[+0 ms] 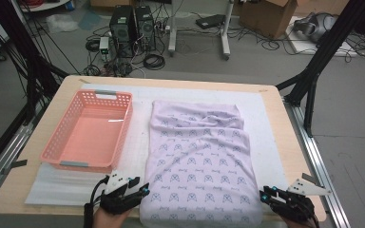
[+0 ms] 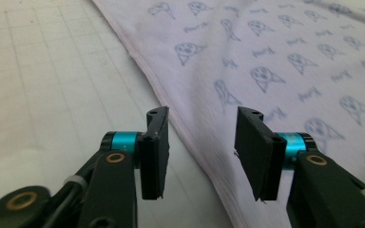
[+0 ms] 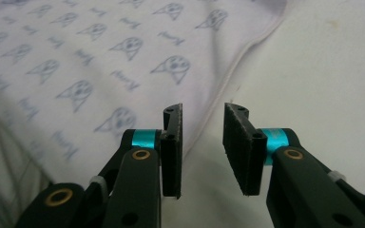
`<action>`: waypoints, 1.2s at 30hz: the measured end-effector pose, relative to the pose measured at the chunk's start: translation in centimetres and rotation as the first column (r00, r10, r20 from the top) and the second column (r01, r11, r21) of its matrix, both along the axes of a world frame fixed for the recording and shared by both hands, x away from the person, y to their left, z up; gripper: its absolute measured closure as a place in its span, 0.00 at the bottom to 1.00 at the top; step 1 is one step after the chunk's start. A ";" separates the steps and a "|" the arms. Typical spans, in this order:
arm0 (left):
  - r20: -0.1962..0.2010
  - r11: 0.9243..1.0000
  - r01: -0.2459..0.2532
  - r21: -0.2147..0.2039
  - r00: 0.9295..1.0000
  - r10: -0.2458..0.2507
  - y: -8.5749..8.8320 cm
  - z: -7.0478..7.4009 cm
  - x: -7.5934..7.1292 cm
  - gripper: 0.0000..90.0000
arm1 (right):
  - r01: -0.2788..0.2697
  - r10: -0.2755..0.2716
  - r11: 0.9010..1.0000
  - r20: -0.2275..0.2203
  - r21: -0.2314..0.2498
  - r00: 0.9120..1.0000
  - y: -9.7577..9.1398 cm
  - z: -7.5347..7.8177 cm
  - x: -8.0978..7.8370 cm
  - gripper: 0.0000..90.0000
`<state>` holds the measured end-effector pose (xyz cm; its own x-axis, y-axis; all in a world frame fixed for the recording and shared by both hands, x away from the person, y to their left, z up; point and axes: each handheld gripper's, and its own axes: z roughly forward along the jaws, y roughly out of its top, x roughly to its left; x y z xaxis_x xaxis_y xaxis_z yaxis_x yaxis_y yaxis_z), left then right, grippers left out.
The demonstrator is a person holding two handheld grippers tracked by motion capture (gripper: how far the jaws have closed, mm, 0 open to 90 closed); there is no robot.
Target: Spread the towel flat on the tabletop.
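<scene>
Fingers of the left gripper (image 2: 202,156) stand apart and grasp nothing; the hemmed left edge of the cloth (image 2: 275,61) runs on the surface between and beyond them. Fingers of the right gripper (image 3: 203,152) are likewise released, with the cloth's right hem passing just ahead of their gap. Neither pair presses on fabric.

From the high view, the left gripper (image 1: 140,191) sits at the cloth's (image 1: 199,161) near left corner and the right gripper (image 1: 266,195) at its near right corner, both at the front edge of the bench (image 1: 275,102). The cloth is pale lilac with a small repeated print, spread lengthwise down the middle of a white mat (image 1: 57,183), with creases bunched toward its far end. A pink basket (image 1: 123,126) stands to its left, just beside it and not touching.

The step in hand looks like taking both near corners. To do it well, each gripper should probably come down so the hem lies squarely between the fingers, take a good bite of fabric rather than the bare edge, avoid pinching the mat beneath, and close both sides evenly so the cloth lifts without skewing
</scene>
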<state>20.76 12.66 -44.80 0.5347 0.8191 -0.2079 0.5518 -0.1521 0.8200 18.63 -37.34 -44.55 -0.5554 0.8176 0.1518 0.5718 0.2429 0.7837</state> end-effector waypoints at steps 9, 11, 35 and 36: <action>0.001 0.997 0.022 0.073 1.000 -0.023 -0.8 -0.7 0.6 0.94 | -0.001 0.001 1.000 -0.021 -0.013 1.000 1.2 -0.7 1.6 0.97; -0.008 0.997 0.031 0.066 1.000 -0.030 -0.7 -0.5 0.3 0.95 | -0.014 0.014 0.999 -0.009 -0.040 1.000 1.4 -0.6 1.2 0.98; 0.016 1.000 0.021 -0.007 1.000 -0.021 0.1 -0.2 0.3 0.57 | -0.024 0.025 1.000 0.023 -0.004 0.999 1.4 0.4 -0.9 0.71; 0.011 1.000 0.027 -0.003 1.000 -0.027 -0.2 -0.3 0.7 0.56 | -0.010 0.011 1.000 0.025 -0.018 1.000 1.6 0.3 -0.1 0.68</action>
<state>21.50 12.45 -45.12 0.5590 0.8036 -0.2044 0.5385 -0.1644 0.8264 18.57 -35.72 -44.28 -0.5674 0.8142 0.1228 0.5491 0.2630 0.7933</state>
